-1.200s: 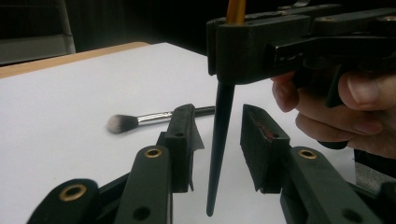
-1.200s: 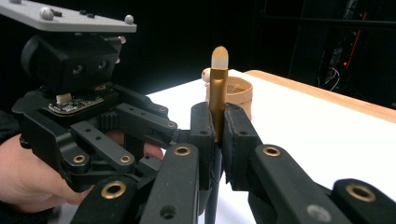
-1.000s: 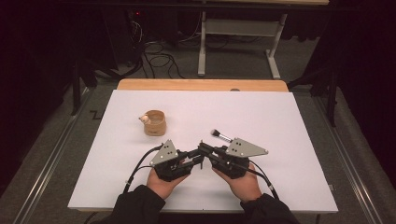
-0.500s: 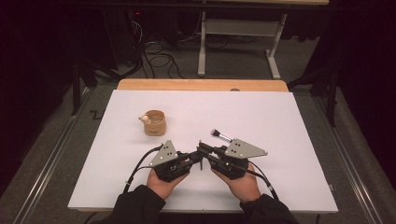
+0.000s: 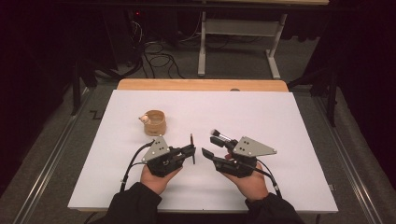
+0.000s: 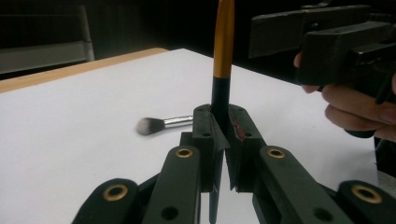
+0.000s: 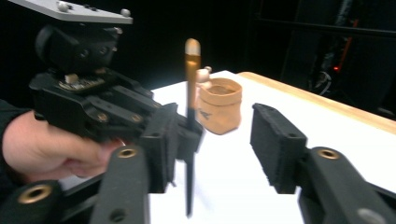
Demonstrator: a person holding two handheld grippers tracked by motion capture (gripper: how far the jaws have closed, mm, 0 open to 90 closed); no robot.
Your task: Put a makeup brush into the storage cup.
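My left gripper is shut on a slim gold-and-black stick, which it holds upright a little above the table. Just to its right, my right gripper is open, and its jaws stand either side of the stick without touching it. A makeup brush with grey bristles and a silver ferrule lies flat on the white tabletop, just beyond the right gripper. A small tan pouch stands upright behind the left gripper, with a pale item at its rim.
A wooden strip runs along the table's far edge. Cables and a metal table frame lie on the dark floor beyond. White surface spreads to the left, right and back of the hands.
The two grippers, tip to tip before, have drawn slightly apart. The stick stays in my left gripper, and the right gripper's jaws stand off it. Pouch and lying brush have not moved.
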